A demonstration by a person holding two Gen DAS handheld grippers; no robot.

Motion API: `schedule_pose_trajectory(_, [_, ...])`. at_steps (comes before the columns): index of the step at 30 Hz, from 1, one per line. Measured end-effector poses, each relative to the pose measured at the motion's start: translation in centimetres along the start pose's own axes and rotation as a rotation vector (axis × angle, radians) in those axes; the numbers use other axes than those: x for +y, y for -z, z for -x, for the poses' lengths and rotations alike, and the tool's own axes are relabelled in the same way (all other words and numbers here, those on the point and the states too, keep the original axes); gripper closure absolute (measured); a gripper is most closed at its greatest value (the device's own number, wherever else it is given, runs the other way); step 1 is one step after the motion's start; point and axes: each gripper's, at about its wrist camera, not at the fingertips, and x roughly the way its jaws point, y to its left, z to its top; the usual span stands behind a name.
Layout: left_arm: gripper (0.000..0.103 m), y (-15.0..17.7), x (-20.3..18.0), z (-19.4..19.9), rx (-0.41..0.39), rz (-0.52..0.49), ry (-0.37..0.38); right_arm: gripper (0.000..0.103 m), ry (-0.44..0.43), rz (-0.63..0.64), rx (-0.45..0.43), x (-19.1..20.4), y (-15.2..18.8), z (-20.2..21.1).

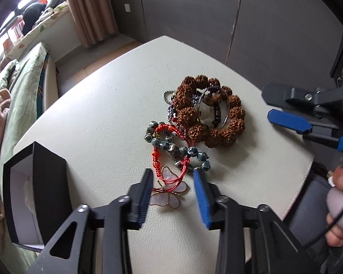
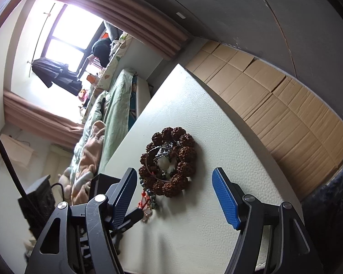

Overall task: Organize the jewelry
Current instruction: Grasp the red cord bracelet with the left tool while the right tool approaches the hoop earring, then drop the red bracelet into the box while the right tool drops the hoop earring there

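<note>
At nine o'clock on the white table (image 1: 103, 118), a black box (image 1: 37, 194) is lying on its side, its white inside facing left. My left gripper (image 1: 173, 196) is pointing steeply down at six o'clock, its jaws standing fairly narrow either side of a pink butterfly pendant (image 1: 171, 194) and a red cord (image 1: 169, 178); the blue pads (image 1: 202, 201) are not pressing on either. Just beyond, toward twelve o'clock, a grey bead bracelet (image 1: 171, 148) is lying tangled with the cord. At one o'clock, a brown seed bracelet (image 1: 208, 111) is sitting around a thin metal bangle (image 1: 213, 107) and touching the grey beads. At three o'clock, my right gripper (image 1: 283, 111) is hovering beside the pile with jaws wide and nothing between them. In its own view, the right gripper (image 2: 173, 196) is facing the seed bracelet (image 2: 169, 164) at twelve o'clock.
</note>
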Motion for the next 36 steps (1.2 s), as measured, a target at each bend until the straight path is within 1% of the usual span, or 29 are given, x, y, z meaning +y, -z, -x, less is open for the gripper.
schedule_pose_trajectory(1, [0.083,0.0,0.0,-0.2,0.001,-0.007,-0.009,0.034,-0.005,-0.002,-0.001,0.0,0.0,0.0])
schedule_pose_trajectory(2, [0.083,0.1,0.1,-0.1,-0.008,-0.006,-0.006,0.034,-0.006,-0.001,0.000,0.0,0.0,0.0])
schedule_pose_trajectory(4, [0.085,0.1,0.6,0.5,-0.034,0.013,0.033,0.034,-0.004,0.004,0.001,0.1,0.0,-0.1])
schedule_pose_trajectory(5, [0.099,0.1,0.8,0.9,-0.046,0.022,0.050,0.034,-0.005,0.004,0.000,0.0,0.0,0.0])
schedule_pose_trajectory(6, [0.101,0.0,1.0,1.2,-0.049,0.026,0.060,0.034,-0.006,0.002,-0.002,0.1,0.0,0.0])
schedule_pose_trajectory(8, [0.101,-0.1,1.6,1.9,-0.071,0.042,0.069,0.034,-0.010,-0.005,-0.009,0.0,0.0,0.0])
schedule_pose_trajectory(11, [0.101,-0.5,2.9,3.2,-0.102,0.076,0.103,0.034,-0.007,-0.009,-0.022,0.1,0.0,-0.1])
schedule_pose_trajectory(13, [0.101,-0.6,3.5,3.9,-0.122,0.085,0.108,0.034,-0.013,-0.006,-0.031,0.3,0.0,0.0])
schedule_pose_trajectory(15, [0.101,-0.8,4.2,4.6,-0.143,0.100,0.126,0.034,-0.027,-0.009,-0.034,0.4,-0.1,0.0])
schedule_pose_trajectory(17, [0.101,-0.9,4.9,5.1,-0.154,0.121,0.149,0.034,-0.058,-0.032,-0.034,0.6,-0.3,-0.1])
schedule_pose_trajectory(20, [0.101,-1.0,5.8,6.0,-0.174,0.133,0.162,0.034,-0.106,-0.052,-0.034,1.5,-0.6,-0.5])
schedule_pose_trajectory(23, [0.101,-1.0,6.6,6.9,-0.194,0.139,0.170,0.035,-0.118,-0.060,-0.025,2.5,-0.8,-1.3])
schedule_pose_trajectory(25, [0.101,-0.8,7.4,7.5,-0.208,0.147,0.174,0.036,-0.109,-0.069,-0.018,3.0,-0.8,-2.0])
schedule_pose_trajectory(29, [0.101,-0.6,9.3,9.1,-0.244,0.168,0.176,0.044,-0.083,-0.096,0.015,3.4,-0.6,-3.9])
schedule_pose_trajectory(34, [0.101,0.0,11.4,11.1,-0.287,0.189,0.173,0.046,-0.018,-0.118,0.022,3.5,-0.9,-5.7])
schedule_pose_trajectory(36, [0.101,0.2,12.3,11.7,-0.300,0.200,0.170,0.054,0.007,-0.131,0.019,3.3,-1.0,-6.2])
